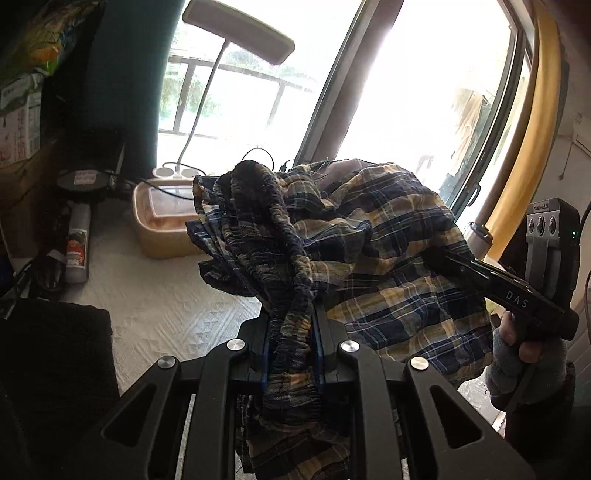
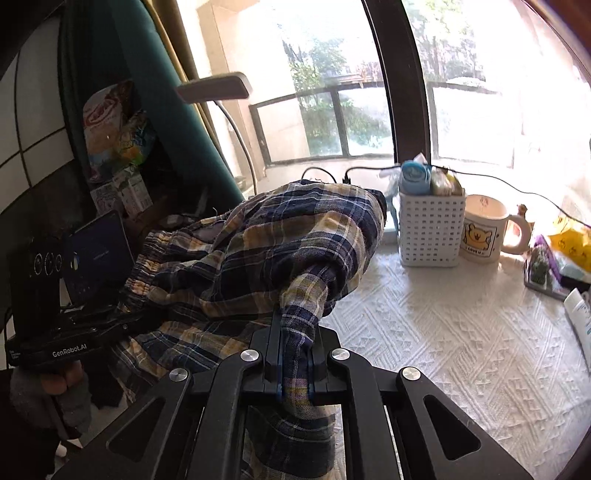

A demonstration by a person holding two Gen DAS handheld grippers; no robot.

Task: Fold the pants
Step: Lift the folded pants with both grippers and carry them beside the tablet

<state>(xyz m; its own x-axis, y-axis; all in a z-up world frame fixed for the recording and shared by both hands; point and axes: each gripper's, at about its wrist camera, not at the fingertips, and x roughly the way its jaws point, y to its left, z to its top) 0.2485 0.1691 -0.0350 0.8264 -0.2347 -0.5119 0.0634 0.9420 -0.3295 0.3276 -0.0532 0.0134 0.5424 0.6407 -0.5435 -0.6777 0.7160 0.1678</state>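
Observation:
The plaid pants, navy, yellow and white, hang bunched in the air between both grippers above the white textured tablecloth. My left gripper is shut on the gathered elastic waistband. My right gripper is shut on a fold of the plaid pants. In the left wrist view the right gripper reaches into the cloth from the right. In the right wrist view the left gripper shows at the left, its tips hidden in the fabric.
Left wrist view: a clear plastic box, a desk lamp, a spray can and a dark cloth at the left. Right wrist view: a white basket, a bear mug, packets at the right, a tablet.

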